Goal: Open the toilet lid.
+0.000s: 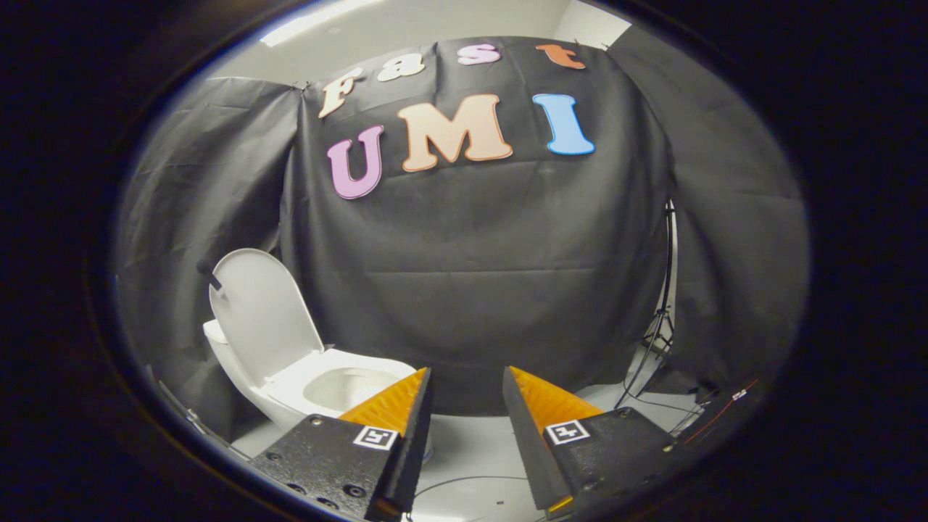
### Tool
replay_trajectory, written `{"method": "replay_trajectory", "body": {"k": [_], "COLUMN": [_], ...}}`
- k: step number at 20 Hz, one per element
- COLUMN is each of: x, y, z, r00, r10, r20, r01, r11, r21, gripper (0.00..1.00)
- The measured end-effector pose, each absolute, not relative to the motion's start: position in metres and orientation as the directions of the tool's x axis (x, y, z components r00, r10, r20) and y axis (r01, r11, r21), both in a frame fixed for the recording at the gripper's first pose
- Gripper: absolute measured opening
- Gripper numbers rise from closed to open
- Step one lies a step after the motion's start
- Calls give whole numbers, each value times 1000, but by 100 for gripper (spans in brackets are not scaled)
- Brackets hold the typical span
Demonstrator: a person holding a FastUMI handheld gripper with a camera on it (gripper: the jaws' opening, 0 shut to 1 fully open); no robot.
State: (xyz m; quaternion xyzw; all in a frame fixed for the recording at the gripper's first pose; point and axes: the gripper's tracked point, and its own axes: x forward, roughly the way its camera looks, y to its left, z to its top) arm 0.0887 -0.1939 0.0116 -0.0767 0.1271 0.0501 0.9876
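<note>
Toilet lid (261, 312) stands raised over the bare bowl (348, 388); gripper (467, 384) fingers parted, holding nothing

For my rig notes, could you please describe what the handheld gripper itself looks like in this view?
The gripper has two wedge-shaped fingers with ribbed inner faces that taper to points. Each sits on a black block-like mount studded with screws, and each mount bears a small square black-and-white marker.
</note>
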Motion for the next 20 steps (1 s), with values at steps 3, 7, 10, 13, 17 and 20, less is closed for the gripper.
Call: {"method": "replay_trajectory", "body": {"k": [3, 7, 10, 13, 17, 20], "x": [86, 84, 83, 72, 64, 56], "y": [-199, -206, -206, -206, -207, -205], "z": [11, 12, 14, 3, 7, 5], "r00": [961, 960, 962, 946, 954, 956], "r10": [61, 57, 67, 94, 87, 82], "r20": [-269, -275, -266, -309, -287, -280], "r01": [-101, -98, -103, -125, -114, -116], "r11": [985, 986, 987, 989, 990, 987], "r21": [-139, -136, -122, -83, -78, -107], "gripper": [60, 60, 60, 60, 60, 60]}}
